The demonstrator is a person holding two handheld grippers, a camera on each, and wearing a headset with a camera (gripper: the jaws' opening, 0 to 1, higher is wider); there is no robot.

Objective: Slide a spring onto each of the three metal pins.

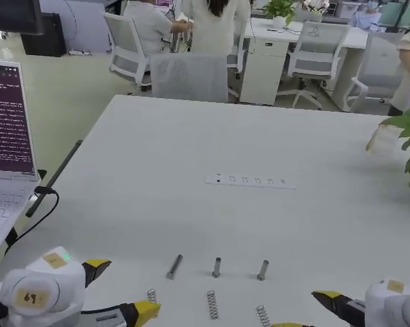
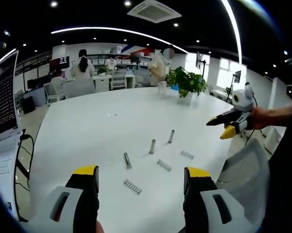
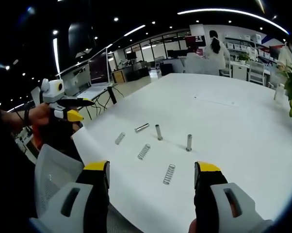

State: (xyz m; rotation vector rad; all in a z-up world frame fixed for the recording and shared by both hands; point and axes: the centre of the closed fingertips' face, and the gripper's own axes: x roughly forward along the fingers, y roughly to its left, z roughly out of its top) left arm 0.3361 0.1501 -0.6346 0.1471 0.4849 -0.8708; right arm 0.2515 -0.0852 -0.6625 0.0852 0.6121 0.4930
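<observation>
My left tool (image 2: 141,172) and right tool (image 3: 152,167) both hang released and empty. Nothing is threaded yet: three springs (image 1: 212,304) lie loose on the table (image 1: 191,150) just ahead of them, with three metal pins (image 1: 216,267) bare just beyond, one tipped flat. All three are left to do.

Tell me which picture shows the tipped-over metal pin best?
The right gripper view: the tipped-over pin lies plainly flat beside two upright pins. The head view and left gripper view show it slanted and smaller.

wht table (image 1: 191,136), silver pins (image 1: 216,267) & springs (image 1: 212,304)
</observation>
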